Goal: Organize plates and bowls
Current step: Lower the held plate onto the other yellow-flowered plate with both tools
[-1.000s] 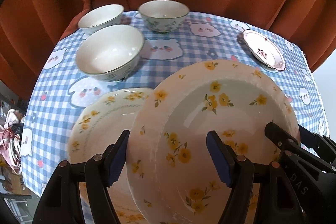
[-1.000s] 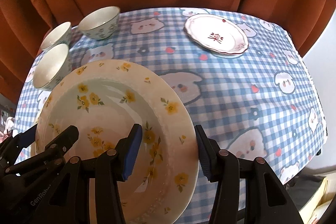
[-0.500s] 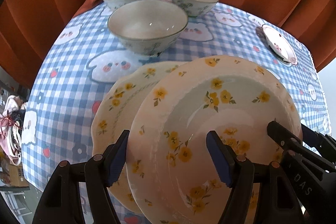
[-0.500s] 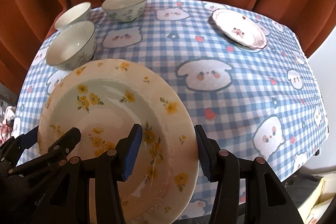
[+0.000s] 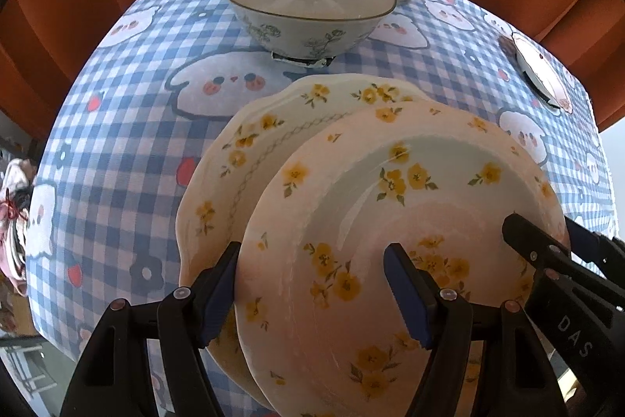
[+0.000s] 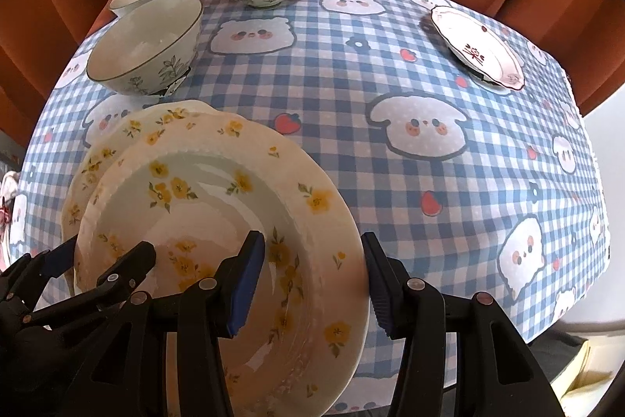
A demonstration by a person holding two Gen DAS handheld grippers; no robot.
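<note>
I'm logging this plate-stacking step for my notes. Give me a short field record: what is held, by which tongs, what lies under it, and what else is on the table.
held item: deep yellow-flower plate
left tongs: straddle its left rim, one finger inside, one outside
right tongs: straddle its right rim the same way
below it: flat yellow-flower plate on the checked tablecloth, partly covered
bowls: three; nearest bowl just beyond the flat plate
far right: small red-pattern plate, apart from the rest

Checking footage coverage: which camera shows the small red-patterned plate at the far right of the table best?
The right wrist view. There the red-patterned plate shows nearly whole, with its centre motif and wavy rim readable. In the left wrist view the same plate sits squeezed at the picture's right edge, seen edge-on and distorted, its pattern barely visible.
</note>
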